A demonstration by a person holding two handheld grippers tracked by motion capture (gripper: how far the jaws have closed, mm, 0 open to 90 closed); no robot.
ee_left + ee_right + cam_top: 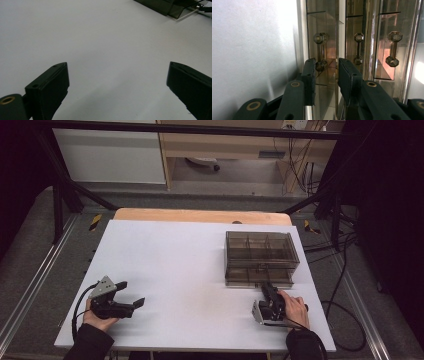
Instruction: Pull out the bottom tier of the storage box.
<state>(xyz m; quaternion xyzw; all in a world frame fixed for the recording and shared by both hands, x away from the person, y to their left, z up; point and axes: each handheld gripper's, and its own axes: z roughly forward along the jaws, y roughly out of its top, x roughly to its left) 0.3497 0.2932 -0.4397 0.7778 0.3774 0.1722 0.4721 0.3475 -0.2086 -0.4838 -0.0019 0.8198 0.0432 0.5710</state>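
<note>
Evidently the right gripper (268,290), jaws narrowly parted around a faceted drawer handle (320,51), is reaching to open the smoky transparent plastic drawer box (260,257) at two o'clock, next closing and pulling, while the left gripper (131,295) idles wide open, empty.

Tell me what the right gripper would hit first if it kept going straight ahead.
Most likely the front of the smoky transparent plastic drawer box: the right gripper points at it, jaws slightly apart around a small faceted bar handle. How near it is remains unclear.

Smoky-brown see-through drawer box (260,251), white table (165,270), black gripper fingers (309,77).
</note>
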